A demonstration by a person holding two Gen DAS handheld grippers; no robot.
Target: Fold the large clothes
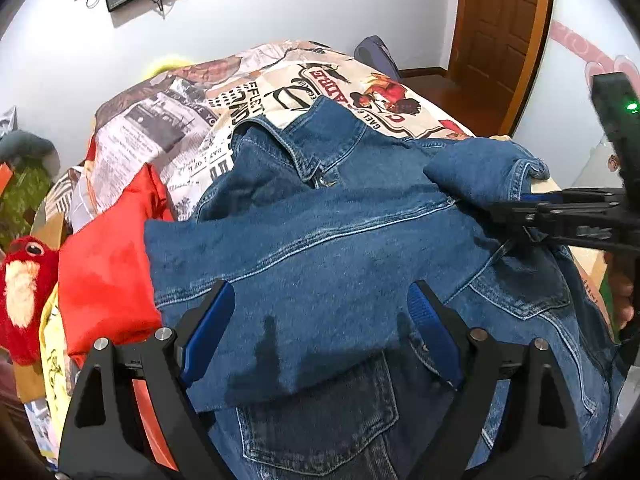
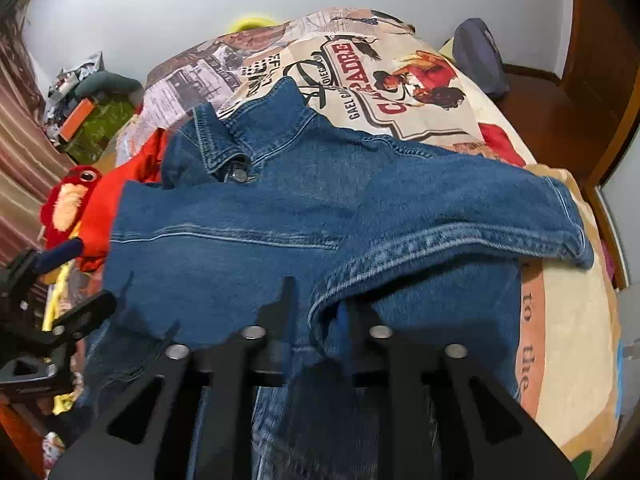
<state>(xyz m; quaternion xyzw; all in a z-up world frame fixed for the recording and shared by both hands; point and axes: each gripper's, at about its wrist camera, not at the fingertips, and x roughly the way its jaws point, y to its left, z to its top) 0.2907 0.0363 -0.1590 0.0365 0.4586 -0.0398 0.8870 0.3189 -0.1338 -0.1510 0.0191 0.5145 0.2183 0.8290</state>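
A blue denim jacket (image 1: 320, 240) lies front up on the bed, collar toward the far side, with its left sleeve folded across the chest. It also shows in the right wrist view (image 2: 304, 216). My left gripper (image 1: 320, 312) is open and empty, hovering just above the folded sleeve. My right gripper (image 2: 316, 304) is shut on the cuff of the right sleeve (image 2: 460, 236) and holds it over the jacket's body. The right gripper also shows in the left wrist view (image 1: 512, 216), at the jacket's right side.
The bed has a printed poster-style cover (image 1: 280, 92). A red garment (image 1: 108, 272) and a red plush toy (image 1: 24, 280) lie left of the jacket. A blue-grey bag (image 2: 480, 56) sits at the bed's far right, by a wooden door (image 1: 500, 28).
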